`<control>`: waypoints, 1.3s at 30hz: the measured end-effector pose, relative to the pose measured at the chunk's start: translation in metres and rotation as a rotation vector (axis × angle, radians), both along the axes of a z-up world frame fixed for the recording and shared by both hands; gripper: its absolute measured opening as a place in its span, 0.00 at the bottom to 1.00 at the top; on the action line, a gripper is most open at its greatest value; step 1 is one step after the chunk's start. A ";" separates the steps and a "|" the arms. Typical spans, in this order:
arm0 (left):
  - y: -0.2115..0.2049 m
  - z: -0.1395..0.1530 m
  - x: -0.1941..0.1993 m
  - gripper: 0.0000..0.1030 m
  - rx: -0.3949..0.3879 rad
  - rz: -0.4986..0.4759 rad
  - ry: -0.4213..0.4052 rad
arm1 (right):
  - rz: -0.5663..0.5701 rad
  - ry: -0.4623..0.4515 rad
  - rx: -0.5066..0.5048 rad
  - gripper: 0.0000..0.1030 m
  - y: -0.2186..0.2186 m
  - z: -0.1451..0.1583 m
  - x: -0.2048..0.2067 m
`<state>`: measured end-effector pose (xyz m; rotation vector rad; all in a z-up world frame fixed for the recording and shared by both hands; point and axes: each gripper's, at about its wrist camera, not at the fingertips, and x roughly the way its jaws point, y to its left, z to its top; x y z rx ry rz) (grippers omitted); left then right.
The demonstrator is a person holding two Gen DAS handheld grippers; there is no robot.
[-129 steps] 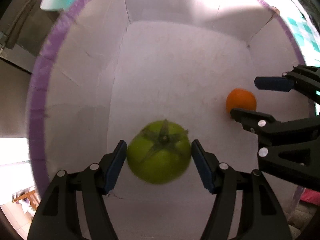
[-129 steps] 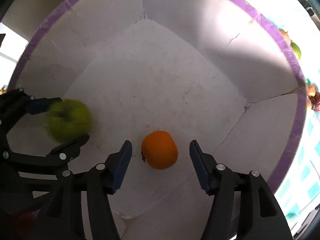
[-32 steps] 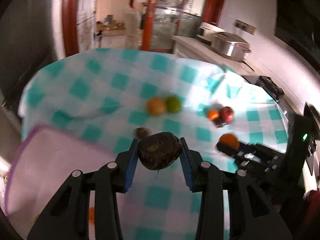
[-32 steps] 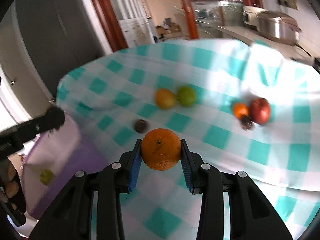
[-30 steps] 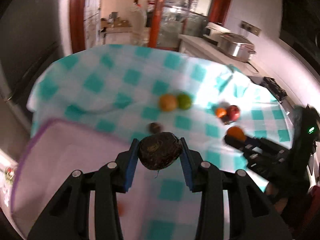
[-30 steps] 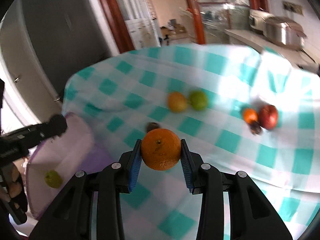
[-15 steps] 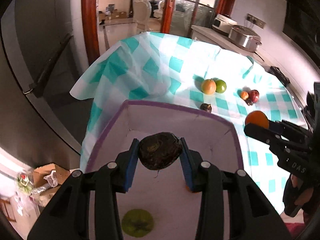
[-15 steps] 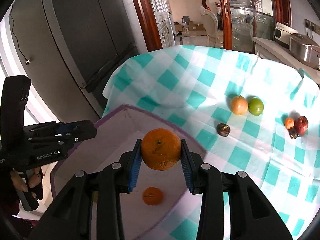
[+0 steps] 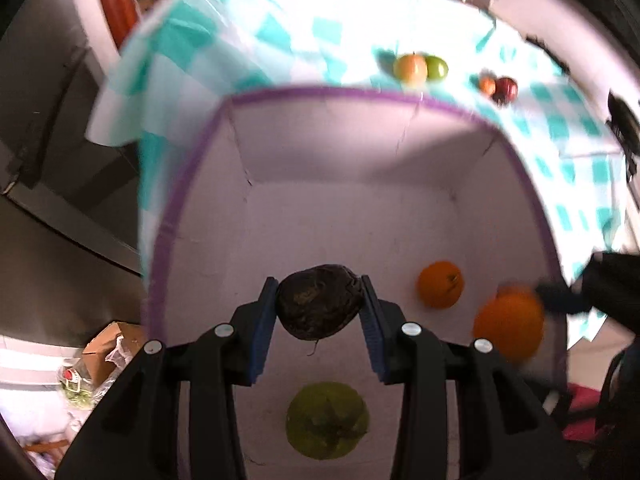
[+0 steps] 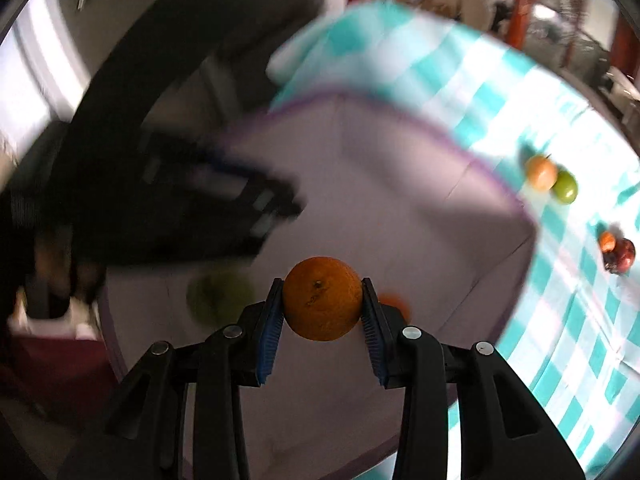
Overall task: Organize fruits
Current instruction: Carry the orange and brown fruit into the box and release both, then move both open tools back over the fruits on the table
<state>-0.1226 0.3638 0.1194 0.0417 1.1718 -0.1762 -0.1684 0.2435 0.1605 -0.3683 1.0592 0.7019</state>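
The left gripper (image 9: 318, 312) is clamped on a dark, wrinkled fruit (image 9: 318, 307), its blue pads pressing both sides, and hangs above the floor of a white, purple-rimmed box (image 9: 188, 184). The right gripper (image 10: 322, 310) is closed around a large orange (image 10: 322, 298) over the same box, near its right wall.

Below them lie a green fruit (image 9: 327, 420) and a smaller orange fruit (image 9: 440, 284), well apart on the box floor. On the checked tablecloth (image 9: 280, 40) beyond the far rim sit an orange-yellow fruit (image 9: 410, 69) touching a green one (image 9: 437, 67), and a small orange fruit (image 9: 487, 85) beside a red one (image 9: 506, 89).

The likely risks: the two tools hover close together over one box and could knock each other; a release from height may let the round orange roll into the fruit already inside or bruise the soft-looking dark one. Heavy blur in the right view suggests fast motion, which would make placement harder to judge.
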 end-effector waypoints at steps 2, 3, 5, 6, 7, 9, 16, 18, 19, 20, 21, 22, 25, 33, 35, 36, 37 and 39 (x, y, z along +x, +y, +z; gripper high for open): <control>-0.006 -0.013 0.007 0.39 0.011 -0.030 0.042 | 0.042 0.050 -0.060 0.37 0.007 -0.017 -0.012; -0.010 -0.021 0.010 0.39 0.013 -0.047 0.072 | 0.065 0.063 -0.092 0.37 0.011 -0.024 -0.018; -0.013 -0.036 0.016 0.40 0.027 -0.055 0.114 | 0.112 0.080 -0.147 0.37 0.021 -0.033 -0.029; -0.013 -0.042 0.017 0.40 0.034 -0.052 0.127 | 0.128 0.082 -0.165 0.37 0.024 -0.036 -0.032; -0.012 -0.051 0.018 0.40 0.041 -0.044 0.155 | 0.149 0.080 -0.192 0.37 0.027 -0.039 -0.037; -0.008 -0.058 0.019 0.40 0.026 -0.021 0.199 | 0.173 0.084 -0.223 0.37 0.031 -0.045 -0.044; 0.000 -0.066 0.017 0.51 0.017 -0.008 0.236 | 0.183 0.104 -0.277 0.38 0.036 -0.053 -0.044; 0.002 -0.066 0.014 0.57 0.020 -0.010 0.237 | 0.185 0.104 -0.299 0.47 0.038 -0.055 -0.044; 0.002 -0.066 0.013 0.61 0.022 -0.008 0.236 | 0.177 0.100 -0.306 0.54 0.038 -0.054 -0.043; 0.003 -0.066 0.012 0.62 0.015 -0.007 0.234 | 0.163 0.098 -0.307 0.60 0.037 -0.052 -0.040; 0.004 -0.066 0.011 0.63 0.008 -0.008 0.233 | 0.154 0.102 -0.301 0.63 0.040 -0.051 -0.038; 0.004 -0.065 0.010 0.64 0.003 -0.008 0.230 | 0.149 0.104 -0.295 0.66 0.042 -0.051 -0.038; 0.001 -0.064 0.006 0.71 -0.003 -0.010 0.226 | 0.119 0.100 -0.292 0.72 0.038 -0.049 -0.036; -0.003 -0.050 -0.004 0.81 -0.027 -0.018 0.159 | 0.078 0.100 -0.266 0.76 0.032 -0.043 -0.034; -0.002 -0.044 -0.004 0.82 -0.039 -0.016 0.134 | 0.076 0.081 -0.227 0.77 0.028 -0.035 -0.042; 0.001 -0.040 -0.012 0.83 -0.043 -0.013 0.123 | 0.079 0.066 -0.180 0.78 0.026 -0.025 -0.044; 0.001 -0.037 -0.013 0.84 -0.043 -0.009 0.111 | 0.082 0.053 -0.143 0.80 0.023 -0.018 -0.046; 0.001 -0.027 -0.016 0.86 -0.043 0.006 0.080 | 0.094 0.021 -0.071 0.82 0.016 -0.004 -0.051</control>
